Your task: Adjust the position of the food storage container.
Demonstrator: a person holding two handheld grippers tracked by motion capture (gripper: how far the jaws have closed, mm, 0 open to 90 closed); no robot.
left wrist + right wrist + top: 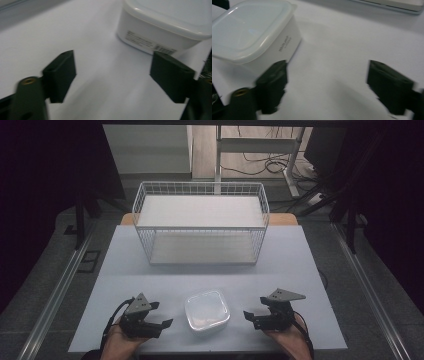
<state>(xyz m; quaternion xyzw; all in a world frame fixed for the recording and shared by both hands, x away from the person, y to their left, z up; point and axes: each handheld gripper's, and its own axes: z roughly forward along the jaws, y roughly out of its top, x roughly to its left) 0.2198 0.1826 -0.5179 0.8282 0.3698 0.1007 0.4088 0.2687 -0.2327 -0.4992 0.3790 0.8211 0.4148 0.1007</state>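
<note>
A white square container with a translucent lid (pixel 207 311) sits near the table's front edge, between my two grippers. My left gripper (pixel 161 314) rests to its left, open, with nothing between its jaws. In the left gripper view the container (pixel 160 27) stands ahead and to the right of the open left gripper (pixel 112 72), with a barcode label on its side. My right gripper (pixel 254 308) lies to the container's right, also open and empty. From the right gripper view the container (pixel 254 32) is ahead on the left, close to the left jaw of the right gripper (pixel 327 77).
A white wire rack (pixel 200 184) with two shelves stands at the back of the light table (pixel 150 270). Its base edge (pixel 392 3) appears far off in the right gripper view. Bare tabletop lies between rack and container. Dark floor, desk legs and cables are beyond.
</note>
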